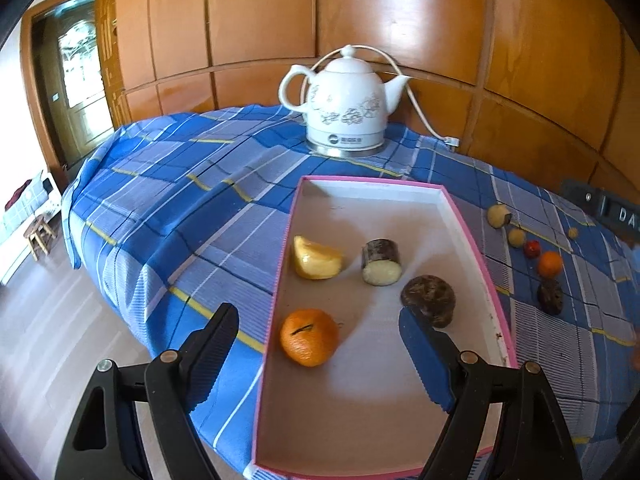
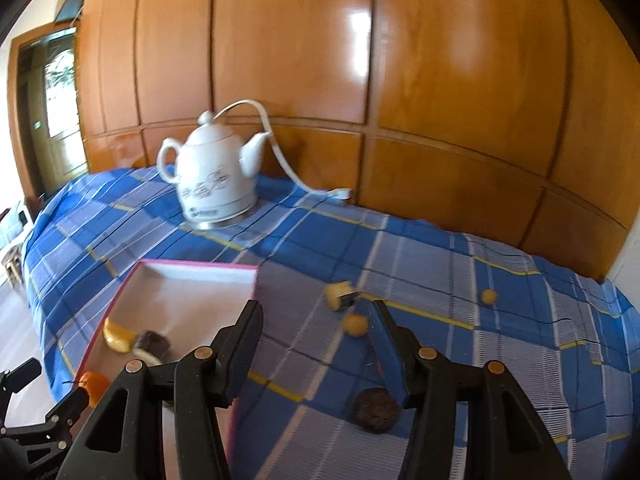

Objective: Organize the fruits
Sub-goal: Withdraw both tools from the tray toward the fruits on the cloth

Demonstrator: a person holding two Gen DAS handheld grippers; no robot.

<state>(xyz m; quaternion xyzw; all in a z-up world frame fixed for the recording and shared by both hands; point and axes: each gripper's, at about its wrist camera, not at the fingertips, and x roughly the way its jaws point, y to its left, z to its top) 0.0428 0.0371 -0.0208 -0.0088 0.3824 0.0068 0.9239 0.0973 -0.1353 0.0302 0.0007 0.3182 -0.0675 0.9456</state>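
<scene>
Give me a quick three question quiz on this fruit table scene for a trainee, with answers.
1. True or false: the teapot stands inside the pink-edged tray.
2. How many items lie in the tray?
3. Which is nearest the left gripper: A the orange, B the yellow wedge, C the teapot?

Key: 1 false, it stands on the checked cloth beyond the tray. 2 four. 3 A.

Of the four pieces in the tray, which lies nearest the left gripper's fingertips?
The dark brown round piece: the left gripper's right fingertip overlaps it in view. The orange sits between the fingers, untouched.
</scene>
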